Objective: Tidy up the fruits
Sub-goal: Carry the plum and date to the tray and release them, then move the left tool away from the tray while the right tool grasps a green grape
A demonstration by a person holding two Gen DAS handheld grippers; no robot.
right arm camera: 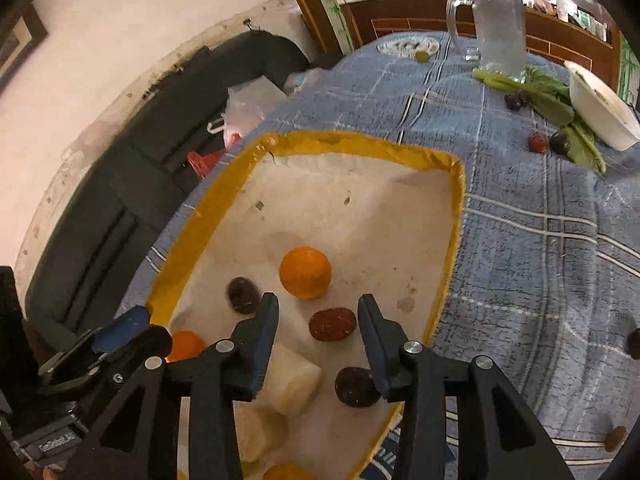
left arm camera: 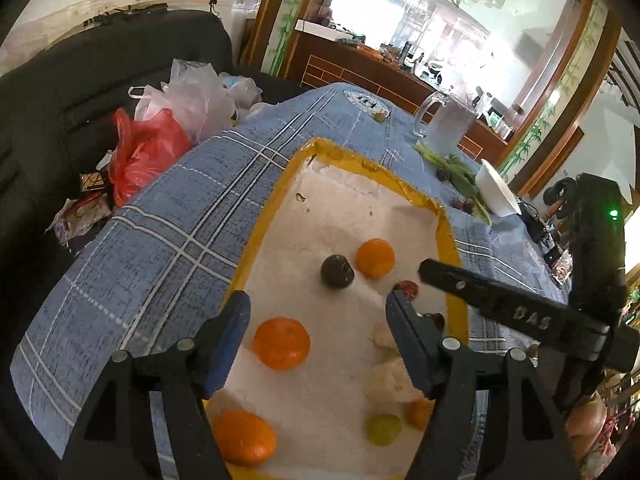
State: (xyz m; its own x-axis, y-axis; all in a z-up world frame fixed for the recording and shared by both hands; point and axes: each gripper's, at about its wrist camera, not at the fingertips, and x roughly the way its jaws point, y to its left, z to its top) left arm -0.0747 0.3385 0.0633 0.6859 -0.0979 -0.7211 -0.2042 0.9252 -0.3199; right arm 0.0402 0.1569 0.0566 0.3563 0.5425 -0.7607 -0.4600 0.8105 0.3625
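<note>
**Both grippers over the tray, nothing held**

Right now my left gripper [left arm camera: 318,322] hangs with its jaws apart over the yellow-rimmed tray [left arm camera: 264,216], a tangerine [left arm camera: 282,343] lying loose on the white liner between and below the fingers, touched by neither. My right gripper [right arm camera: 318,314] is also released, its narrower gap framing a red-brown date-like fruit [right arm camera: 332,324] that rests free on the liner.

What worries me: the two tools are close together over the same corner, and my right gripper's finger already crosses the left view beside my own right finger. If I reach carelessly, they could knock each other or send a round fruit rolling. The pale chunks [right arm camera: 296,380] and a dark plum [right arm camera: 356,386] sit just under my right fingers, easy to nudge or pinch by mistake.

My left view alone shows a second tangerine [left arm camera: 244,436] and a small green fruit [left arm camera: 383,429] at the near end of the tray. Only the right view shows clearly the fruit not yet gathered: dark plums [right arm camera: 560,142] and a red one [right arm camera: 537,143] on the blue cloth [right arm camera: 520,240] by the leafy greens [right arm camera: 552,108] and white bowl [right arm camera: 600,116], plus a green fruit [right arm camera: 421,55] near the glass jug [right arm camera: 500,28].
</note>
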